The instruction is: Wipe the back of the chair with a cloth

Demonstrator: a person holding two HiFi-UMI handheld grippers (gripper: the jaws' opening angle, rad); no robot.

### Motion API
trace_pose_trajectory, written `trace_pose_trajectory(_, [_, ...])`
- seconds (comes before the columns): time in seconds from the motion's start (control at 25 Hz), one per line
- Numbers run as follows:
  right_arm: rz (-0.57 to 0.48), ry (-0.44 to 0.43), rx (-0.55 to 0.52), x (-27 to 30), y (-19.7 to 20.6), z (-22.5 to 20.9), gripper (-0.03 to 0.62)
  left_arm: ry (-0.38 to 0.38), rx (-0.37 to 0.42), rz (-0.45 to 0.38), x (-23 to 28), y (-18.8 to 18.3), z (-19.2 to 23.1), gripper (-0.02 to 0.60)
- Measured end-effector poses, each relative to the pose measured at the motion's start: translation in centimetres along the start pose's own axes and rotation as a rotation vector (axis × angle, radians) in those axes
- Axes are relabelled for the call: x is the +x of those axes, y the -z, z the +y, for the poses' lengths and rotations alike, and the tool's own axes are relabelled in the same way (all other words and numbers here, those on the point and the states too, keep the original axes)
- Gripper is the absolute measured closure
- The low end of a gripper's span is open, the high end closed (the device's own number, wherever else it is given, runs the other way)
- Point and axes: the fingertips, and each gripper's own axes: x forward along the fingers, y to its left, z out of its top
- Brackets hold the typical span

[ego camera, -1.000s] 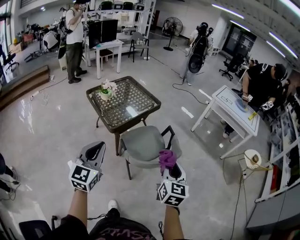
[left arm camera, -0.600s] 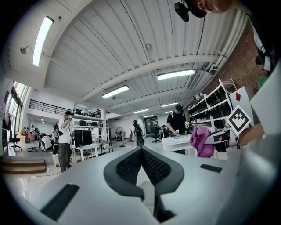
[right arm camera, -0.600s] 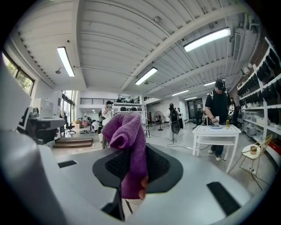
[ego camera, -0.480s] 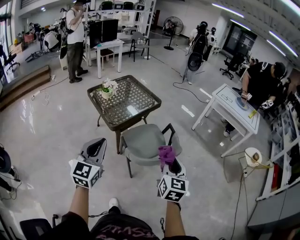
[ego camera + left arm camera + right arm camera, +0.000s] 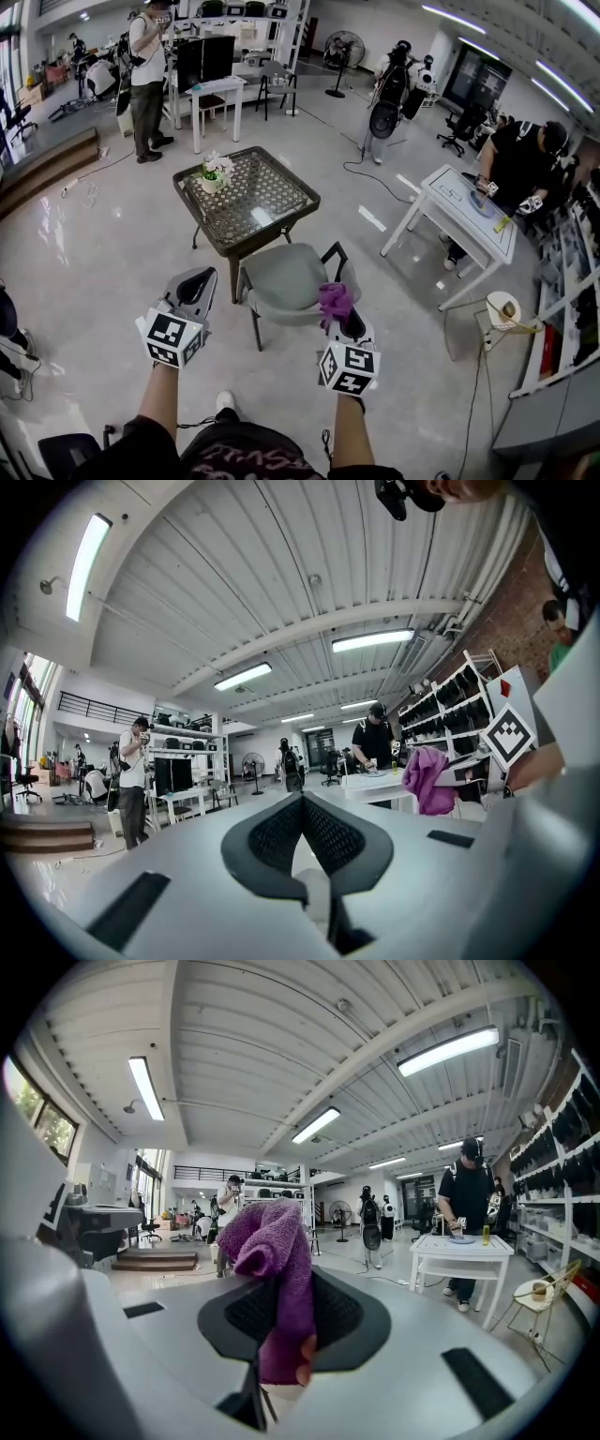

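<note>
Jaws of the left gripper (image 5: 194, 286) are pressed together with nothing between them; it hangs over the floor just left of the chair (image 5: 281, 281), level with the seat's near edge. The grey seat lies between the two grippers, and the chair back (image 5: 339, 265) stands along its right side, its top edge running away from the person. The right gripper (image 5: 342, 324) is clamped on a bunched purple cloth (image 5: 334, 302), which sticks out ahead of the pads and sits at or just above the near end of that top edge; contact cannot be told. The right hand is clearly the nearer, so the wipe likely runs forward along the back.
</note>
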Motion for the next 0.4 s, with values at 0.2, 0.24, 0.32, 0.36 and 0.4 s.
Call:
trace_pose_trajectory(0.2, [-0.009, 0.003, -0.009, -0.05, -0.49, 0.07, 0.503, -0.003, -0.016, 0.003, -0.17, -0.16, 0.47, 0.572])
trace_pose_trajectory(0.24, [-0.009, 0.003, -0.009, -0.06, -0.51, 0.12, 0.503, -0.001, -0.016, 0.006, -0.23, -0.06, 0.50, 0.572])
trace_pose_trajectory(0.32, [-0.010, 0.005, -0.009, -0.10, -0.46, 0.13, 0.503, 0.008, -0.016, 0.013, -0.26, 0.22, 0.32, 0.572])
trace_pose_trajectory(0.36, [-0.011, 0.006, -0.009, -0.11, -0.42, 0.11, 0.503, 0.013, -0.017, 0.017, -0.25, 0.37, 0.20, 0.572])
trace_pose_trajectory(0.4, [-0.012, 0.007, -0.009, -0.11, -0.38, 0.10, 0.503, 0.019, -0.019, 0.019, -0.23, 0.53, 0.08, 0.572])
